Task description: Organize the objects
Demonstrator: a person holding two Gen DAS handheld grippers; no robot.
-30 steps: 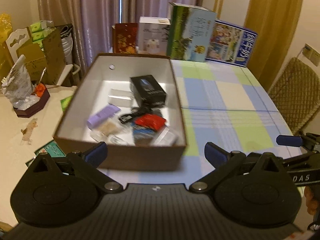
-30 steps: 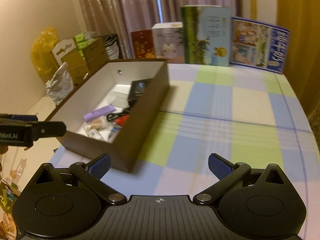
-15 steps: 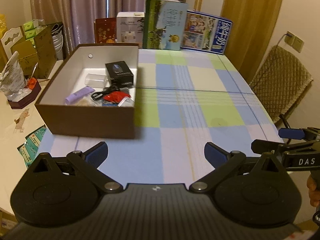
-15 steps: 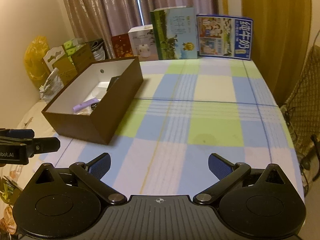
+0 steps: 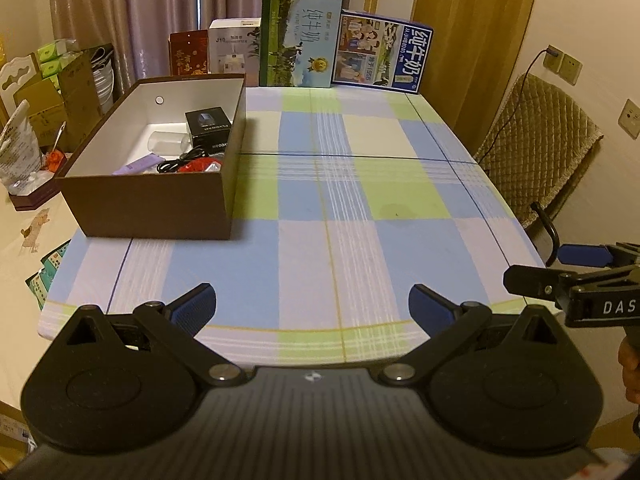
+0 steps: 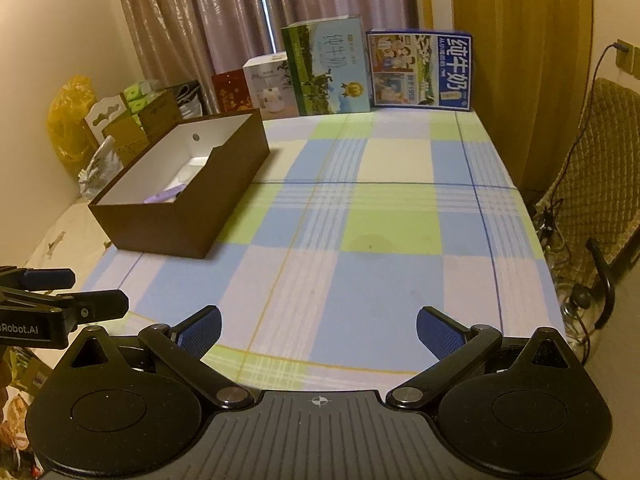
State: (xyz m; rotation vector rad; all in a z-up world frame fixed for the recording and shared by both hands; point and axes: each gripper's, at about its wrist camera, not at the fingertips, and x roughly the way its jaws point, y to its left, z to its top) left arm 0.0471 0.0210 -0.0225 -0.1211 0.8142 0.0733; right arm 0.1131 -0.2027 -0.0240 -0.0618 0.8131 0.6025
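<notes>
Pulling both wide-open, empty grippers, left [image 5: 311,308] and right [image 6: 319,330], back to the table's [image 5: 400,240] near edge, we leave the filled brown box [image 5: 156,208] far-left, sorting seemingly done.

Place: a home dining room is showing here.
Table: a checked cloth [image 5: 360,184] is covering it.
Window: long curtains [image 6: 224,20] are hanging behind.
Groceries: milk cartons [image 5: 300,40] are standing along the far edge.
Seating: a quilted chair [image 5: 536,152] is sitting beside the wall sockets [image 5: 564,66].
</notes>
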